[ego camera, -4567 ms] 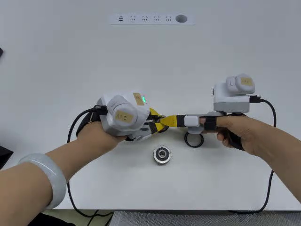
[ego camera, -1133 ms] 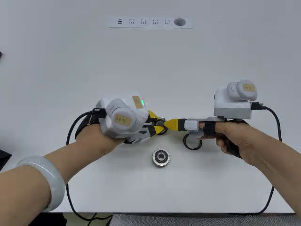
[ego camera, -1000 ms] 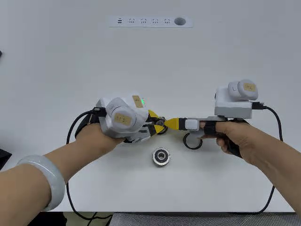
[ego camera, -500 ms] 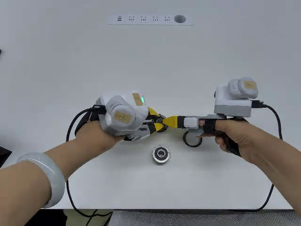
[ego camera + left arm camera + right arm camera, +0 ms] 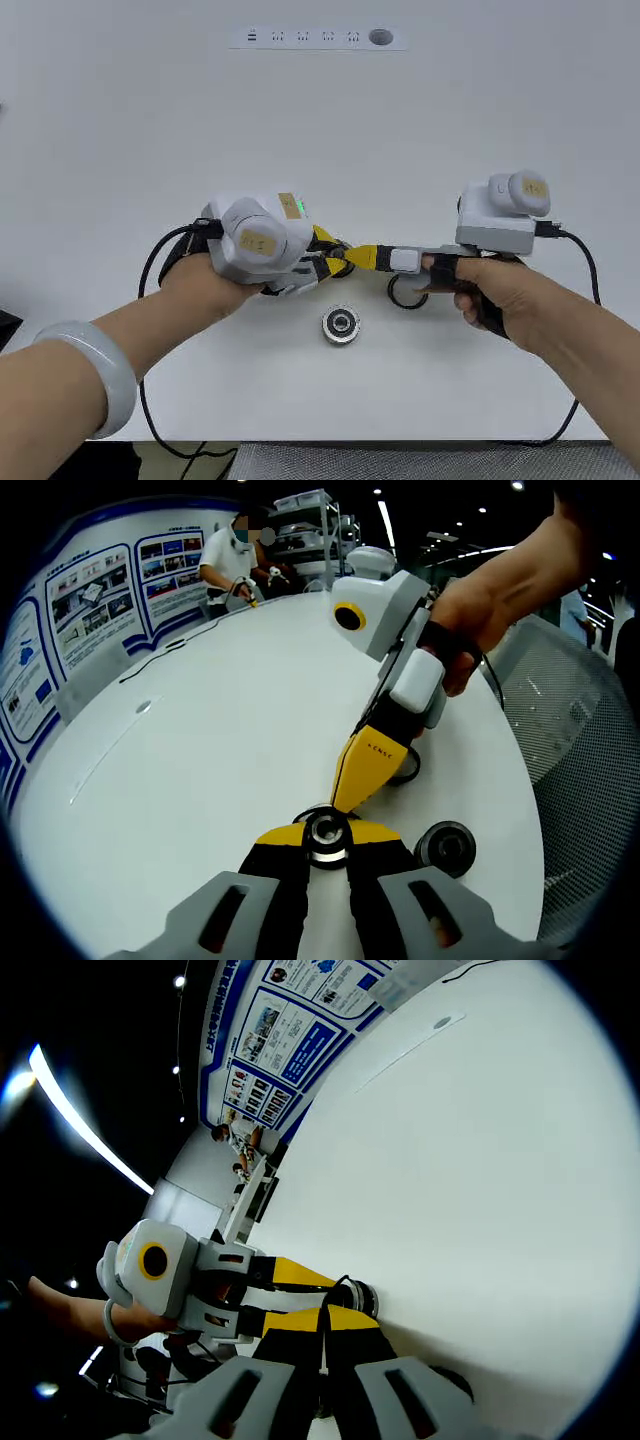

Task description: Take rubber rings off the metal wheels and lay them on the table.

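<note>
1. Small silver metal wheel [image 5: 325, 830] with a black rubber rim sits between both tools over the white surface [image 5: 300, 150], hub facing the left tool [image 5: 330, 838].
2. Left tool clamped on the wheel.
3. Right tool [image 5: 324, 1317] jaws together, tips touching the wheel's rim.

Left gripper [image 5: 335, 263] and right gripper [image 5: 352, 257] tip to tip.
Wheel [image 5: 325, 832] between left jaws; second wheel [image 5: 341, 324] on table [image 5: 300, 130] to their right; ring [image 5: 395, 301] beneath right gripper.

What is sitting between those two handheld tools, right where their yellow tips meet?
A small metal wheel, clamped in the left tool. The right tool pinches the black rubber ring on its rim. The left gripper view shows it best.
</note>
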Motion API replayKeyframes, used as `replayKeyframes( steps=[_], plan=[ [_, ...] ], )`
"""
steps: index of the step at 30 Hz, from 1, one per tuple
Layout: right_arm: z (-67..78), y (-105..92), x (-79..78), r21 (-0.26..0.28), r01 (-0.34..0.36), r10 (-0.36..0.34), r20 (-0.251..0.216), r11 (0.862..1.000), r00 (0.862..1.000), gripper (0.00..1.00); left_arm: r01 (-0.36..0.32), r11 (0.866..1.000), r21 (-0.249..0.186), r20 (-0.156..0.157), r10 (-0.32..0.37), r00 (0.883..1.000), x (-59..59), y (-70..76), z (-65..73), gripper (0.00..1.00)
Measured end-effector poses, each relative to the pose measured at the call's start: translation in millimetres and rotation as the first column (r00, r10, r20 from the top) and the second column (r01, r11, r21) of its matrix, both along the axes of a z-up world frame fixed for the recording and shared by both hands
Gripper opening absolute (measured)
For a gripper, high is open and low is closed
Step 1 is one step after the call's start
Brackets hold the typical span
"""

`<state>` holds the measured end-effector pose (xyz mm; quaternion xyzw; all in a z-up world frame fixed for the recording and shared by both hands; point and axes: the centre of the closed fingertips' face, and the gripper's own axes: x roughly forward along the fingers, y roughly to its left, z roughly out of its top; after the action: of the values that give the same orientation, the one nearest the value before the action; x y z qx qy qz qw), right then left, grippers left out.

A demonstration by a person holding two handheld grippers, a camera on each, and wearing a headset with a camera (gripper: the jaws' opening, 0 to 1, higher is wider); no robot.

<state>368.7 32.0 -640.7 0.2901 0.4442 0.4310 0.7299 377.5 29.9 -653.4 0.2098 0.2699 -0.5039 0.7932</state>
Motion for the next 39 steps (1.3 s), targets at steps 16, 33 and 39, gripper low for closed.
replayKeyframes(
  steps=[16,33,39],
  plan=[
    [0.9,-2.6,0.4,-0.009,0.006,-0.006,0.008,1.0,1.0,0.01,-0.026,0.999,-0.031,0.037,0.027,0.999,0.5,12.2,11.6,0.23],
    [19.7,7.4,-4.8,0.039,0.006,-0.006,0.019,0.999,1.0,0.02,-0.06,0.998,-0.01,0.031,0.06,0.998,-11.0,39.4,7.6,0.29],
    [29.0,5.2,-11.3,0.059,0.012,-0.014,0.026,0.998,1.0,0.02,-0.084,0.996,-0.013,0.022,0.084,0.996,-15.1,49.3,5.8,0.36]
  ],
)
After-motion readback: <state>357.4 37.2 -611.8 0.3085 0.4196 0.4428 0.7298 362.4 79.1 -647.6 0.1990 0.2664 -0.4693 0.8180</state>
